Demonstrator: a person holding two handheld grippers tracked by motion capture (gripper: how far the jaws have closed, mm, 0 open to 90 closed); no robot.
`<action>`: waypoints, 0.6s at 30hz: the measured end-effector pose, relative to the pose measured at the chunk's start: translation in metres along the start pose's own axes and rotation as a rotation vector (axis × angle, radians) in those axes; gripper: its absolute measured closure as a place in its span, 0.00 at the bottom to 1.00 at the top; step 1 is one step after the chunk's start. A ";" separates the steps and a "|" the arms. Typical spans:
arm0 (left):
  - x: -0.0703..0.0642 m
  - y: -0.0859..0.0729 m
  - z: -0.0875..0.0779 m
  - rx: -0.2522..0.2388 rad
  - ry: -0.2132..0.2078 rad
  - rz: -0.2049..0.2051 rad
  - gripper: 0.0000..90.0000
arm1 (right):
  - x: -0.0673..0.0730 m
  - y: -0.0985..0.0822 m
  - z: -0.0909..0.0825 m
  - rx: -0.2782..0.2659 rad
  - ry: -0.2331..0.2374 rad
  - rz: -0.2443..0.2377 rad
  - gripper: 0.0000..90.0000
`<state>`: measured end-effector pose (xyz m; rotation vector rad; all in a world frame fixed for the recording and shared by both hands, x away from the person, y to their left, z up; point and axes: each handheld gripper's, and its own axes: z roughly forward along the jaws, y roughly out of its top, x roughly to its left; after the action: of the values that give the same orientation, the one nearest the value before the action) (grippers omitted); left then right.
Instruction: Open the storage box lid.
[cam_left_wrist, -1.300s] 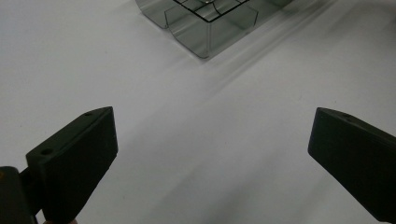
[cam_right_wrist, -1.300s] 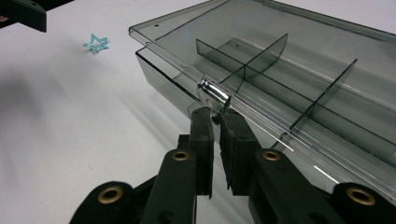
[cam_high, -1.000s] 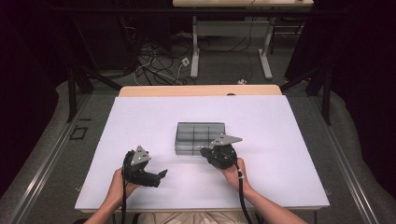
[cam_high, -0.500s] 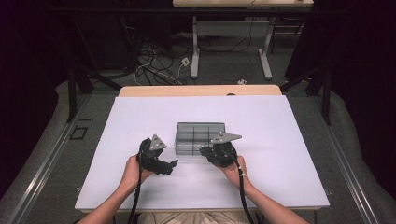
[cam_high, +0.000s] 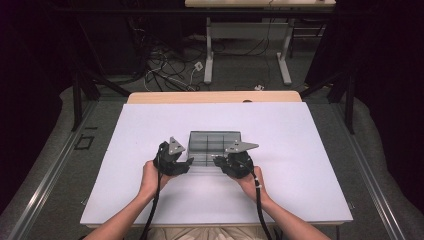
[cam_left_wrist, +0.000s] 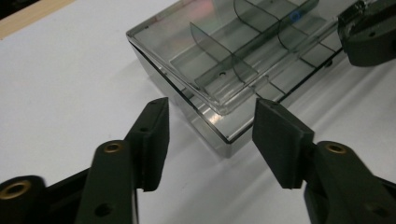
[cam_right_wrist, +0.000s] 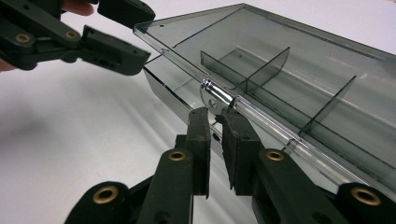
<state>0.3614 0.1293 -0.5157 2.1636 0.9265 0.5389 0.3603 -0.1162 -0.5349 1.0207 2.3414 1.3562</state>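
A smoky clear compartment box with thin dividers lies in the middle of the white table. My left gripper is at its near left corner. In the left gripper view that corner sits between the half-open jaws of this gripper, and the pads do not touch it. These jaws have just been closing. My right gripper is shut on the small clear latch tab at the box's front edge. In the high view the right gripper is at the near right of the box. The lid stands slightly off the base.
The table's wooden far edge lies behind the box. White surface spreads to both sides of the box. On the floor beyond are cables and the legs of another desk. The person's forearms come in from the bottom.
The left gripper has moved right across the table to the box's near left corner, and its jaws have narrowed. The right gripper and the box have kept still.
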 end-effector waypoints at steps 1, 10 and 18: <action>0.000 0.000 0.000 0.002 -0.005 0.007 0.56 | 0.000 -0.001 0.001 0.005 0.000 -0.002 0.90; -0.006 -0.001 0.003 -0.039 -0.007 0.043 0.63 | 0.000 -0.001 0.000 0.007 -0.006 -0.015 0.89; -0.004 -0.001 0.001 -0.061 -0.012 0.035 0.64 | -0.001 0.000 -0.009 0.046 -0.021 -0.022 0.84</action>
<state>0.3591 0.1268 -0.5177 2.1292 0.8568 0.5632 0.3568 -0.1229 -0.5307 1.0144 2.3724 1.2832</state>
